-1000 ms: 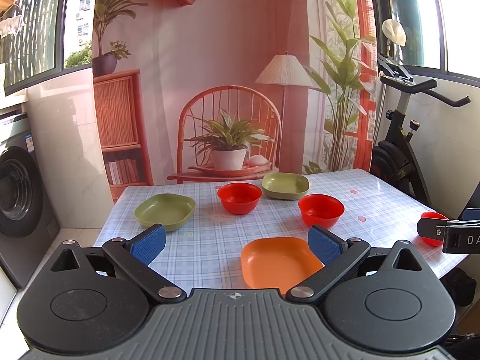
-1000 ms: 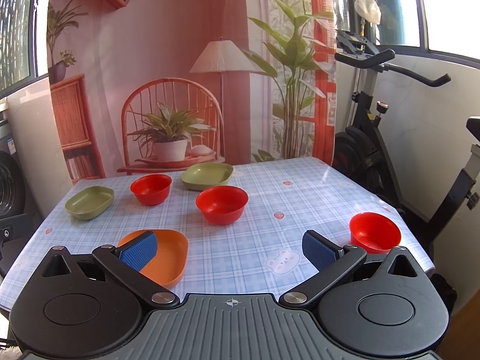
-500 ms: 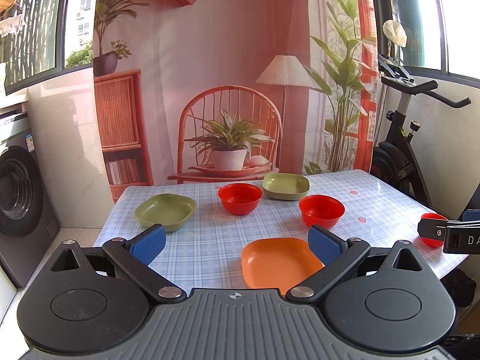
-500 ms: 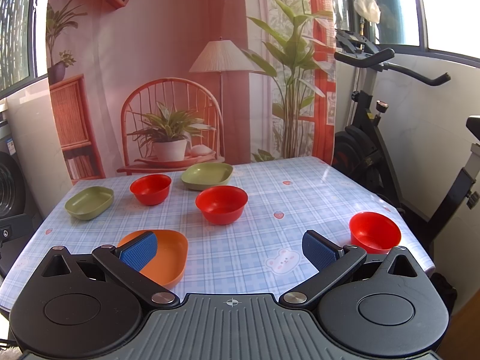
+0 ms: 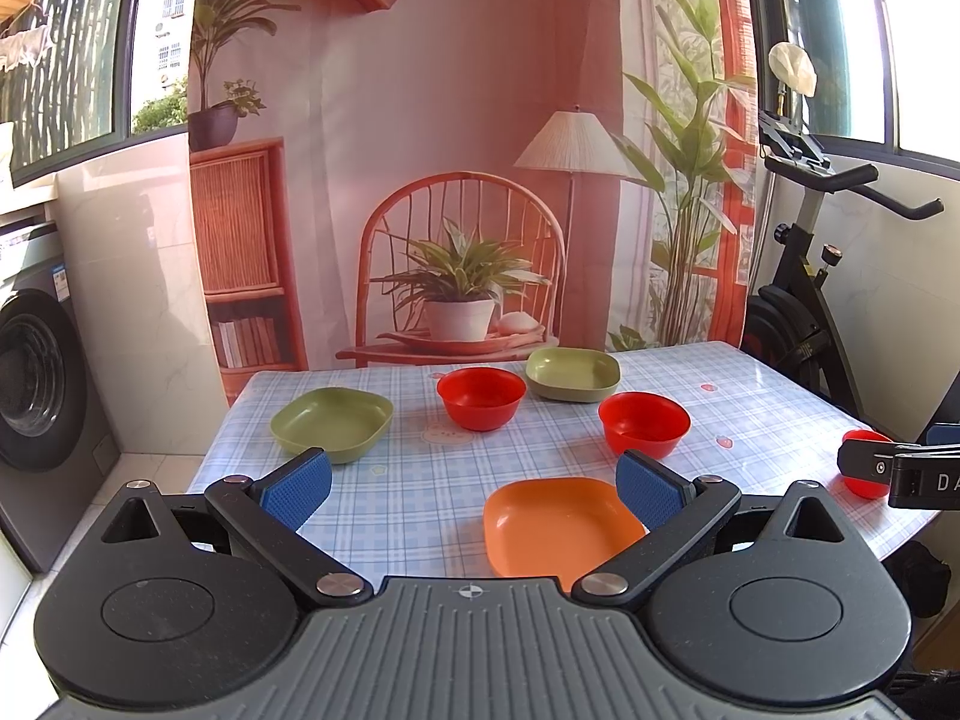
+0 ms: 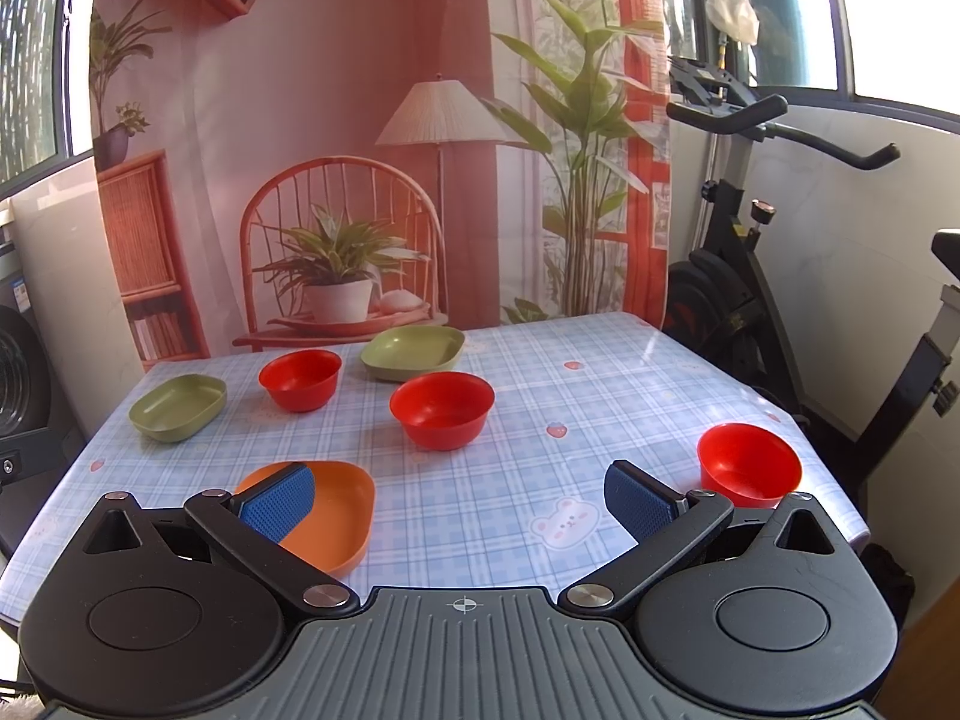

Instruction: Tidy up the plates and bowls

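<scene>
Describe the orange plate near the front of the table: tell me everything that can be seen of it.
The orange plate is a shallow square dish with rounded corners and a low raised rim, matte and plastic-looking. It is empty and sits flat, right side up, on the blue checked tablecloth near the front edge, apart from every other dish. In the left wrist view the left gripper's blue pad overlaps its right edge; in the right wrist view the plate lies partly behind the right gripper's left pad. Whether any finger touches it cannot be told.
</scene>
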